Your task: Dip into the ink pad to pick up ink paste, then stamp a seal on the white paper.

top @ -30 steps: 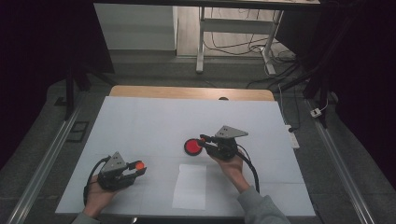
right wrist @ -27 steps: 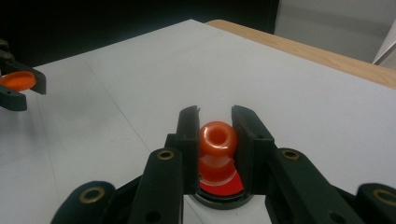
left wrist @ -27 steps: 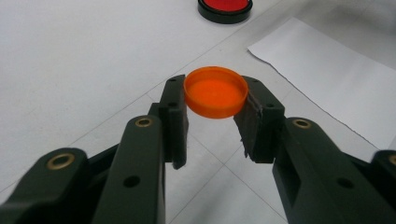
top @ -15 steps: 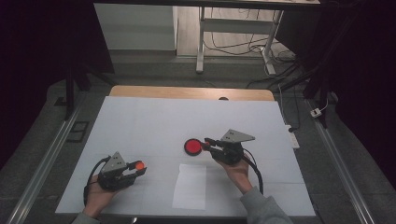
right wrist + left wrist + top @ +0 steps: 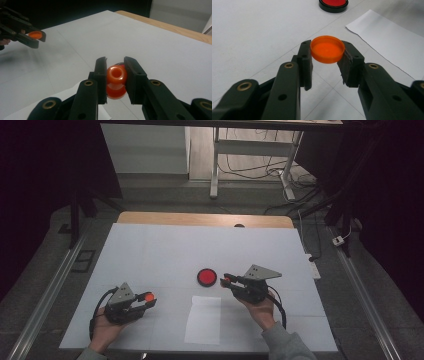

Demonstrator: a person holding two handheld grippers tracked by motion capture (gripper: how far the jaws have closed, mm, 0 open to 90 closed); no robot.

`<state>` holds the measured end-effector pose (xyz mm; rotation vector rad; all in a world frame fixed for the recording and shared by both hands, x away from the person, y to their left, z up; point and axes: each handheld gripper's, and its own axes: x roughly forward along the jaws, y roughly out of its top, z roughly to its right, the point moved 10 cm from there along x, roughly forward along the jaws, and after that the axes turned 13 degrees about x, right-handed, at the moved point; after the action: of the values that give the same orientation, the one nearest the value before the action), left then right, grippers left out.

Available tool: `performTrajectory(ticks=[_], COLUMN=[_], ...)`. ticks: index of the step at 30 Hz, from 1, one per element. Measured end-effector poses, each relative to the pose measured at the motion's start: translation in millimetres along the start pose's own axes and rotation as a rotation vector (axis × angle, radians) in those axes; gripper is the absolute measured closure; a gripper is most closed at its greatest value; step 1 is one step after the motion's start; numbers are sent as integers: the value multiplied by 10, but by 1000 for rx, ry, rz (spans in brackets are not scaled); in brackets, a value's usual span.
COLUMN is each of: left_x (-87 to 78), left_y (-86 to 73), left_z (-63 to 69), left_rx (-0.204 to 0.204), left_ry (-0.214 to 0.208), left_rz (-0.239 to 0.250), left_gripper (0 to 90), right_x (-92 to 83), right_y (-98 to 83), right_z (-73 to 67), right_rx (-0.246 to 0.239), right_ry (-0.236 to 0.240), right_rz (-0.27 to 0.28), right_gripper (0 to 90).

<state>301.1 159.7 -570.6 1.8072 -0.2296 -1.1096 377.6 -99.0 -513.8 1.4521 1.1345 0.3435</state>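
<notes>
We've got the left gripper (image 5: 142, 301) at near left w/ jaws clamped on an orange cap (image 5: 327, 49), held above the table (image 5: 150, 250). Right gripper (image 5: 231, 281) sits near centre-right, jaws clamped on an orange stamp (image 5: 116, 81), just right of the red pad (image 5: 206, 277). Paper (image 5: 203, 319) lies near, btwn the hands.

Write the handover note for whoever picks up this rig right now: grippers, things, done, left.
Left gripper: shut on the orange cap, held above the table.
Right gripper: shut on the orange stamp body, beside the red ink pad.
White paper sheet lies between the hands, blank as far as I can tell.
Done: cap off, stamp in hand.
Left, probably: ink the stamp, press on the sheet, recap.
</notes>
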Motion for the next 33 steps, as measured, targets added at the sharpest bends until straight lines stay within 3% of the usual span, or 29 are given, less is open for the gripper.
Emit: performTrajectory(ticks=[33], left_x=[4], left_y=[-2], left_z=[-5], left_rx=[4], left_ry=[3], left_rz=[-3], left_gripper=[647], right_x=[27], right_y=[-151], right_z=[-307], right_rx=[-36], right_ry=[76], right_rz=[-61], right_gripper=[717])
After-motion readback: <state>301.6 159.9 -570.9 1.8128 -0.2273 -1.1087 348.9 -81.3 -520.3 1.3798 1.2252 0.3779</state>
